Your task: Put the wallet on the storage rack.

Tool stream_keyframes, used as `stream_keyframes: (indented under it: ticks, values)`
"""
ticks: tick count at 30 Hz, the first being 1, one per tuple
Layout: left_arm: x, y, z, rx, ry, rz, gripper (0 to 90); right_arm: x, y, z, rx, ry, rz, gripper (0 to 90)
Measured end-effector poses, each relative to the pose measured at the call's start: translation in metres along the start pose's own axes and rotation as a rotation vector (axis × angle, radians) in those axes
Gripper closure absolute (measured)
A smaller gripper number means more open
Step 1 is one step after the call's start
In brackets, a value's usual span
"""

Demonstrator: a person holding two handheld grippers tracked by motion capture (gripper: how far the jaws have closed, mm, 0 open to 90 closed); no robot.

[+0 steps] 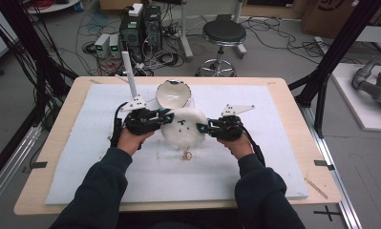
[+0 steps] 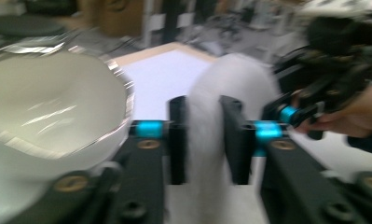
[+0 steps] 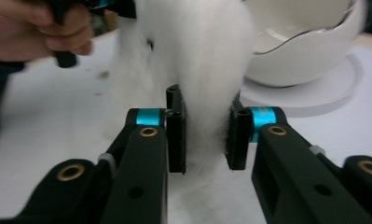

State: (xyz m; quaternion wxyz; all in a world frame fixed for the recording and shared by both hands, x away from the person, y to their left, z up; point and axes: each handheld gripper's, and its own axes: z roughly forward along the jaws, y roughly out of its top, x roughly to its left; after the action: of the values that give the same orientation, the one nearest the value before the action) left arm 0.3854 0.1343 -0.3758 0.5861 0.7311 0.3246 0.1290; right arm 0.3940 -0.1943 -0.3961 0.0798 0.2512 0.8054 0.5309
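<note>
A white fluffy plush toy (image 1: 183,126) with a small stitched face sits in the middle of the white foam mat (image 1: 178,181). My left gripper (image 1: 166,116) holds its left side and my right gripper (image 1: 202,128) its right side. In the left gripper view the jaws (image 2: 204,140) pinch a fold of the plush toy (image 2: 235,79). In the right gripper view the jaws (image 3: 205,135) press into the fur of the plush toy (image 3: 193,46) from both sides. Just behind the toy stands a white eggshell-shaped bowl (image 1: 174,94) with a jagged rim.
A white upright rod (image 1: 129,74) stands at the mat's back left. A small tan knot-like object (image 1: 187,155) lies on the mat in front of the toy. Beyond the table are a stool (image 1: 223,33), computers and cables on the floor.
</note>
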Motion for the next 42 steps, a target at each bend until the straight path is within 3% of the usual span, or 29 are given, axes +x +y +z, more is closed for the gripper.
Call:
stream_keyframes:
  ticks: [4, 6, 7, 8, 12, 16, 21, 23, 26, 27, 28, 29, 31, 35, 37, 39, 40, 41, 42]
  values:
    - [0.009, -0.006, -0.025, -0.004, 0.092, -0.023, 48.9, 0.000, 0.001, -0.005, -0.008, -0.075, -0.031, 77.6]
    - [0.014, -0.014, -0.040, -0.013, 0.120, -0.033, 45.8, 0.000, 0.003, -0.010, -0.035, -0.091, -0.035, 77.9]
    - [0.014, -0.014, -0.040, -0.013, 0.120, -0.033, 45.0, 0.001, 0.004, -0.012, -0.051, -0.102, -0.040, 78.0]
    - [0.019, -0.024, -0.054, -0.026, 0.144, -0.051, 44.3, 0.002, 0.005, -0.014, -0.065, -0.113, -0.044, 78.2]
    - [0.029, -0.046, -0.078, -0.039, 0.204, -0.094, 39.5, 0.003, 0.012, -0.019, -0.098, -0.155, -0.066, 78.2]
    - [0.037, -0.054, -0.090, -0.016, 0.238, -0.108, 32.6, -0.001, 0.020, -0.017, -0.125, -0.171, -0.066, 78.1]
    - [0.042, -0.058, -0.094, -0.032, 0.233, -0.125, 32.2, -0.004, 0.040, -0.012, -0.161, -0.172, -0.072, 78.0]
    - [0.043, -0.061, -0.091, -0.016, 0.208, -0.143, 32.2, -0.005, 0.048, -0.010, -0.164, -0.174, -0.078, 78.0]
    - [0.039, -0.060, -0.087, -0.047, 0.150, -0.143, 32.7, -0.005, 0.052, -0.006, -0.168, -0.118, -0.048, 78.0]
    - [0.037, -0.058, -0.084, -0.065, 0.111, -0.150, 32.8, -0.004, 0.052, -0.005, -0.163, -0.099, -0.047, 78.0]
    - [0.037, -0.058, -0.084, -0.065, 0.111, -0.150, 32.8, -0.002, 0.051, -0.002, -0.146, -0.068, -0.048, 77.9]
    - [0.033, -0.053, -0.076, -0.093, 0.053, -0.154, 32.8, 0.000, 0.050, 0.000, -0.134, -0.050, -0.051, 77.9]
    - [0.028, -0.047, -0.067, -0.118, 0.010, -0.137, 32.4, 0.004, 0.050, 0.005, -0.121, -0.017, -0.055, 77.9]
    - [0.020, -0.038, -0.049, -0.119, -0.020, -0.103, 32.2, 0.007, 0.050, 0.011, -0.107, 0.037, -0.056, 77.9]
    - [0.020, -0.040, -0.040, -0.095, -0.029, -0.114, 33.7, 0.007, 0.049, 0.013, -0.103, 0.081, -0.043, 77.8]
    - [0.020, -0.043, -0.032, -0.058, -0.057, -0.112, 38.8, 0.007, 0.048, 0.014, -0.104, 0.117, -0.035, 77.8]
    - [0.020, -0.043, -0.032, -0.058, -0.057, -0.112, 47.6, 0.007, 0.048, 0.014, -0.104, 0.117, -0.035, 77.8]
    - [0.015, -0.043, -0.030, -0.049, -0.095, -0.082, 64.9, 0.007, 0.048, 0.016, -0.101, 0.153, -0.028, 77.6]
    - [0.014, -0.043, -0.030, -0.056, -0.104, -0.085, 70.4, 0.007, 0.048, 0.017, -0.096, 0.151, -0.022, 77.4]
